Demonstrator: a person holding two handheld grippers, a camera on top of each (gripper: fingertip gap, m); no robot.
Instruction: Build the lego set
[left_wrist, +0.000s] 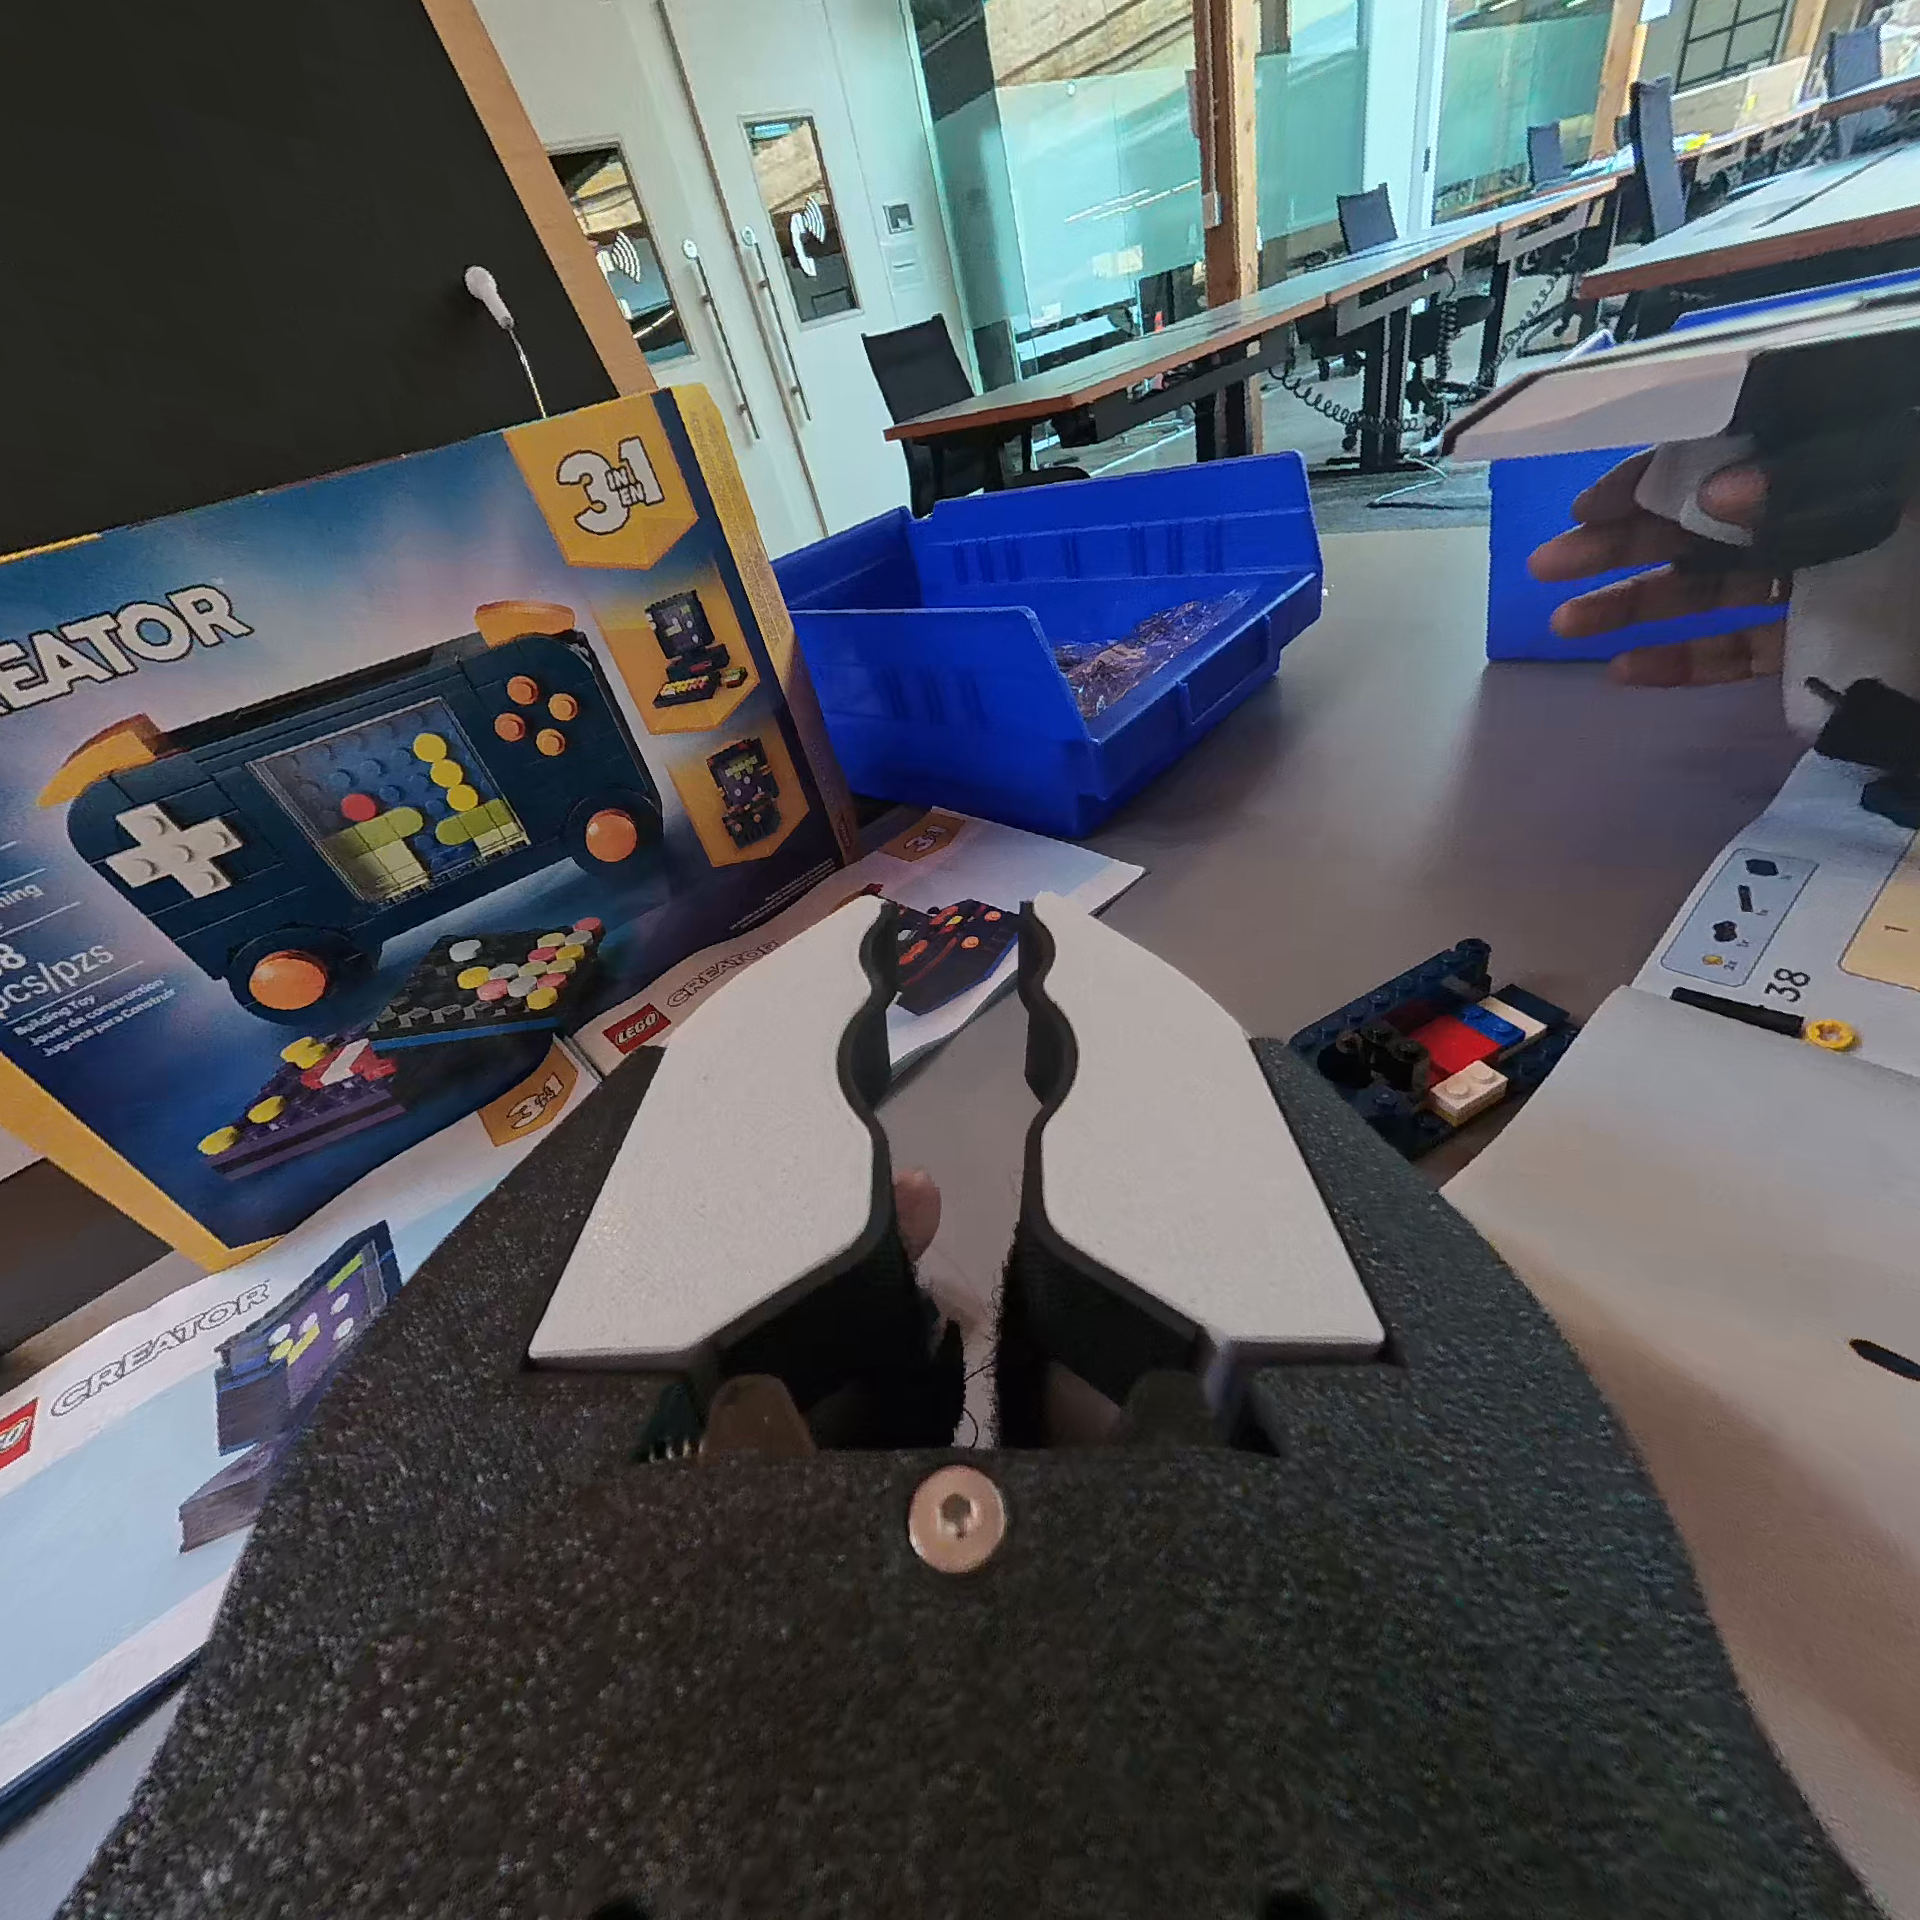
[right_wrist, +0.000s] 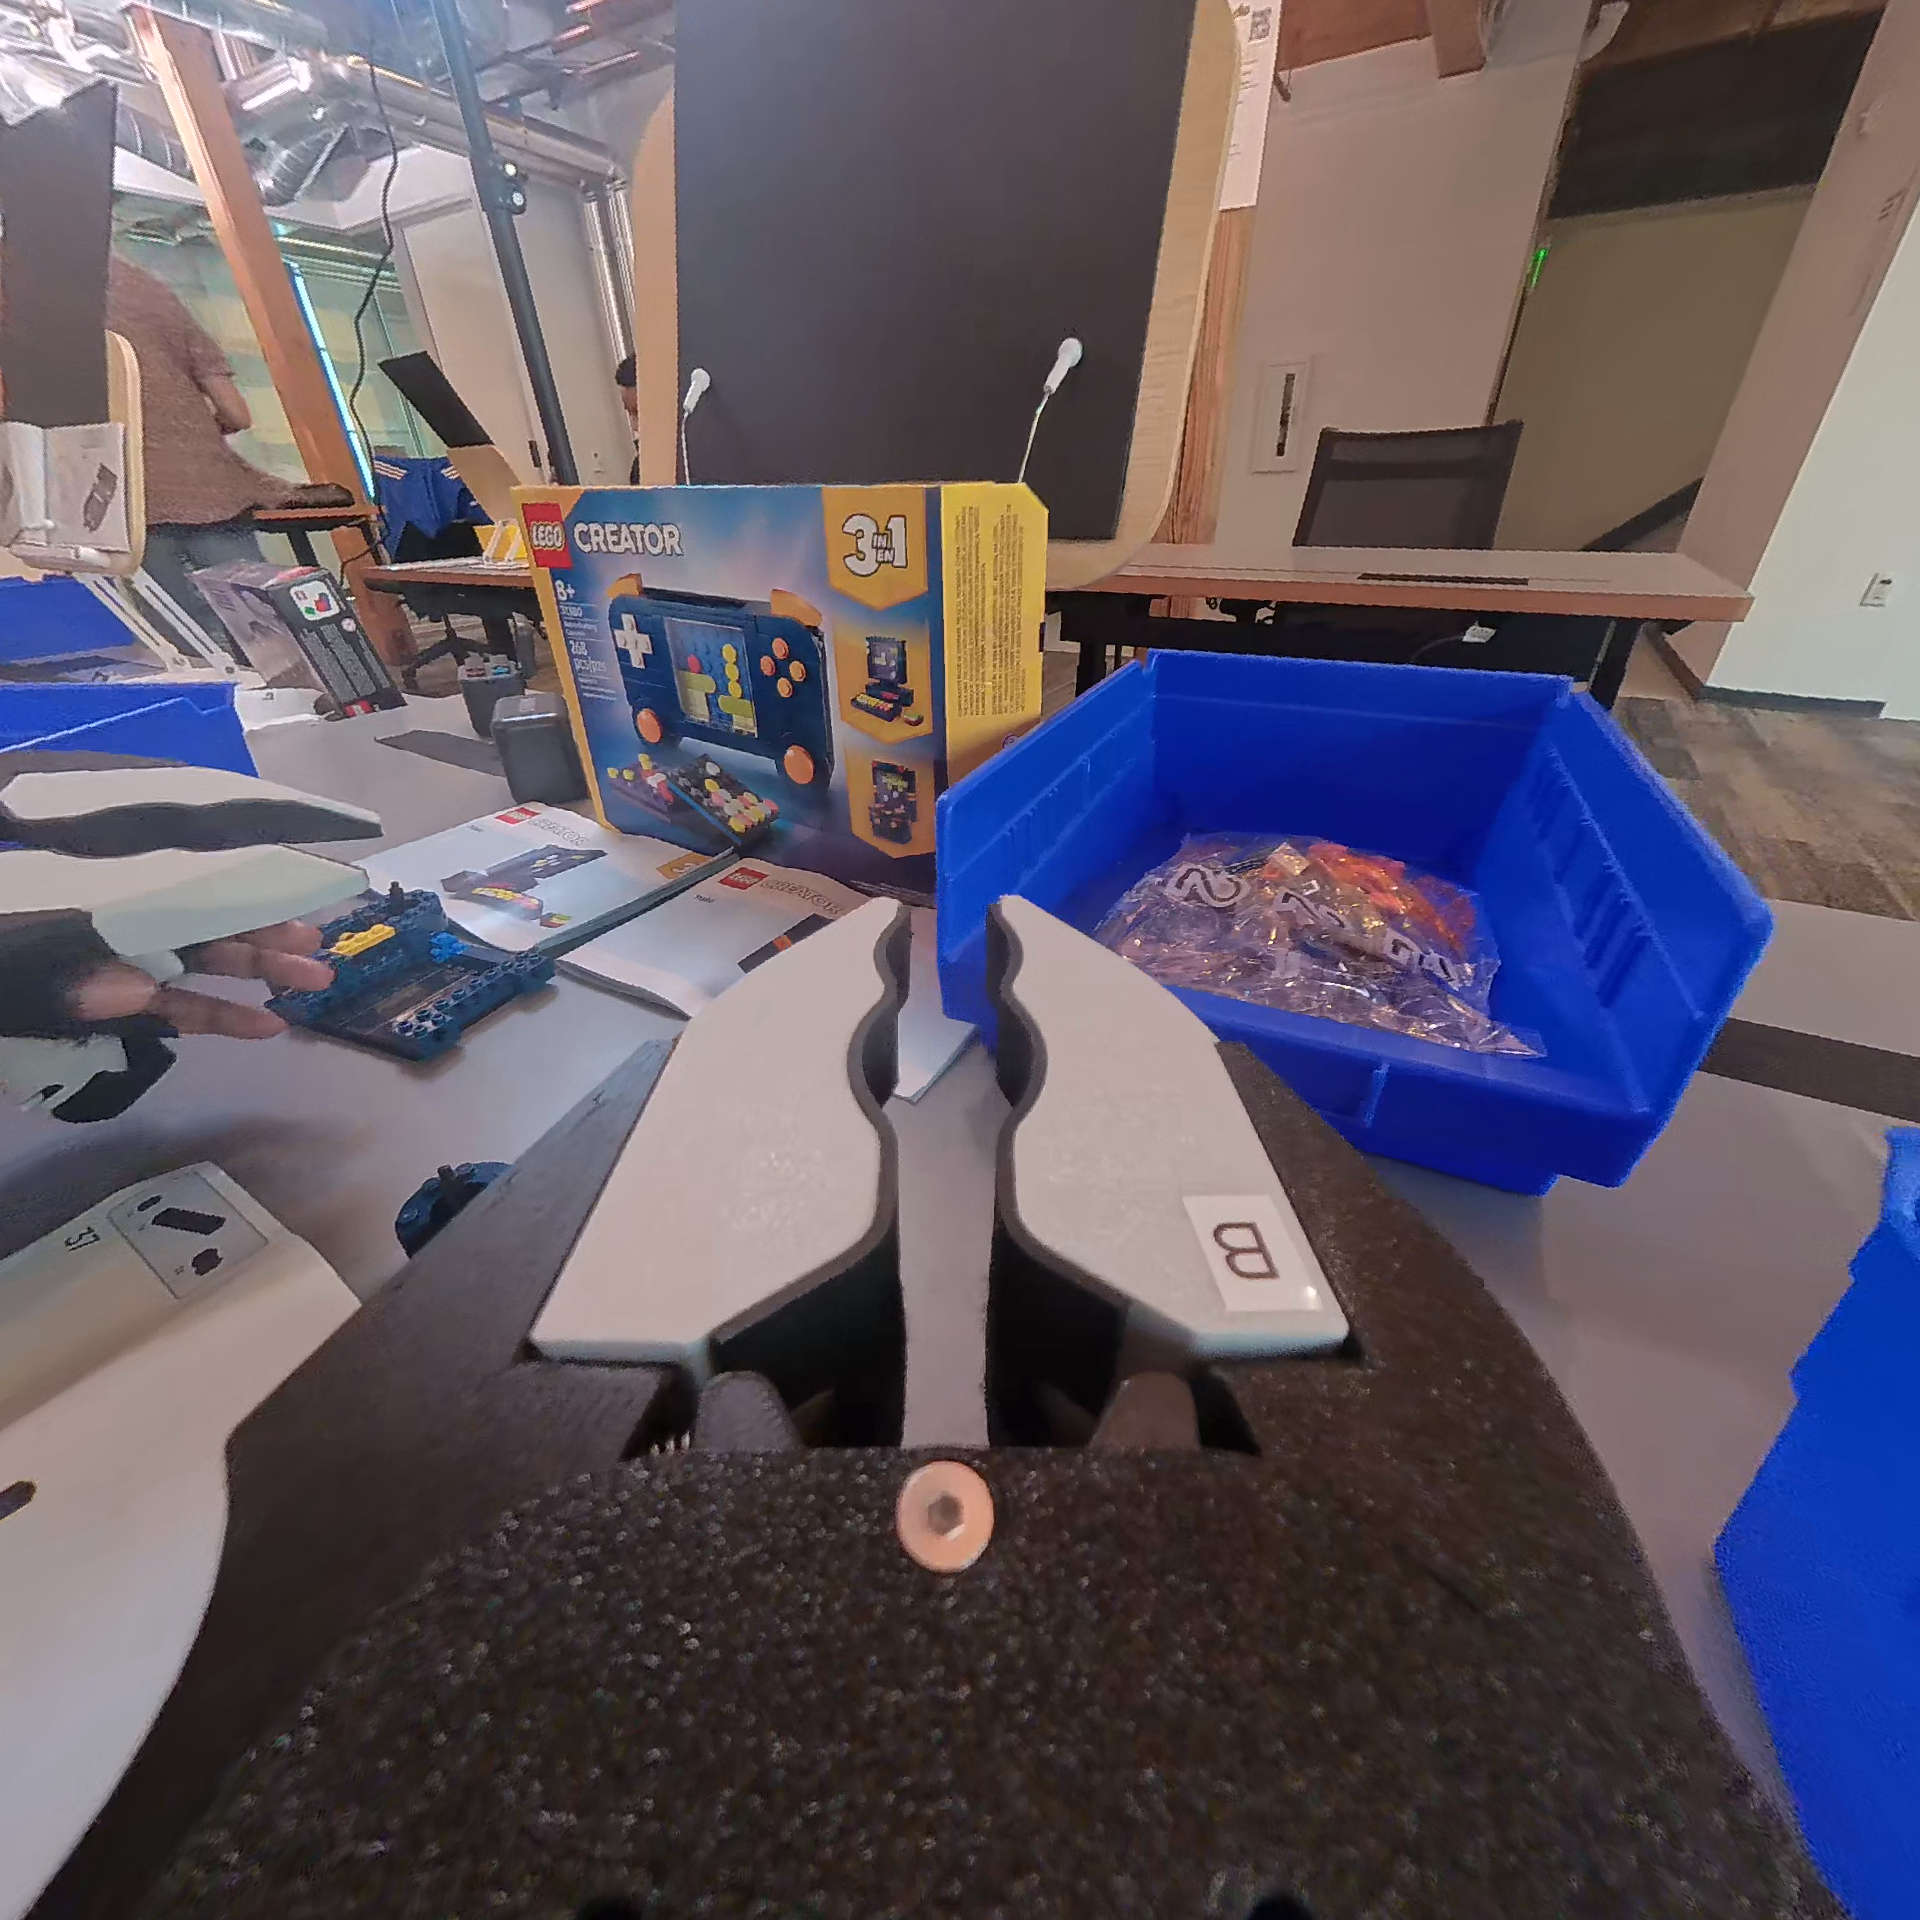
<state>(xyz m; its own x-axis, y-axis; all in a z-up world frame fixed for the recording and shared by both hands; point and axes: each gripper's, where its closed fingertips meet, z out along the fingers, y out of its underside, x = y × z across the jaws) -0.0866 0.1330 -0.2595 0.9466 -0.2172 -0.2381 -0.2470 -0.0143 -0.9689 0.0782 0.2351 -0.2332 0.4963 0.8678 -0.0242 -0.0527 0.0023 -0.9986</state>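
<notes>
Both grippers hover with jaws slightly apart and empty, the left gripper (left_wrist: 956, 914) above a booklet (left_wrist: 966, 935) near the half-built brick model (left_wrist: 1423, 1039), the right gripper (right_wrist: 945, 914) just before the blue bin (right_wrist: 1558, 1101)

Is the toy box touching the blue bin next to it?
Cannot tell. In the right wrist view the toy box runs behind the blue bin, so any contact is hidden; the left wrist view doesn't settle it.
</notes>
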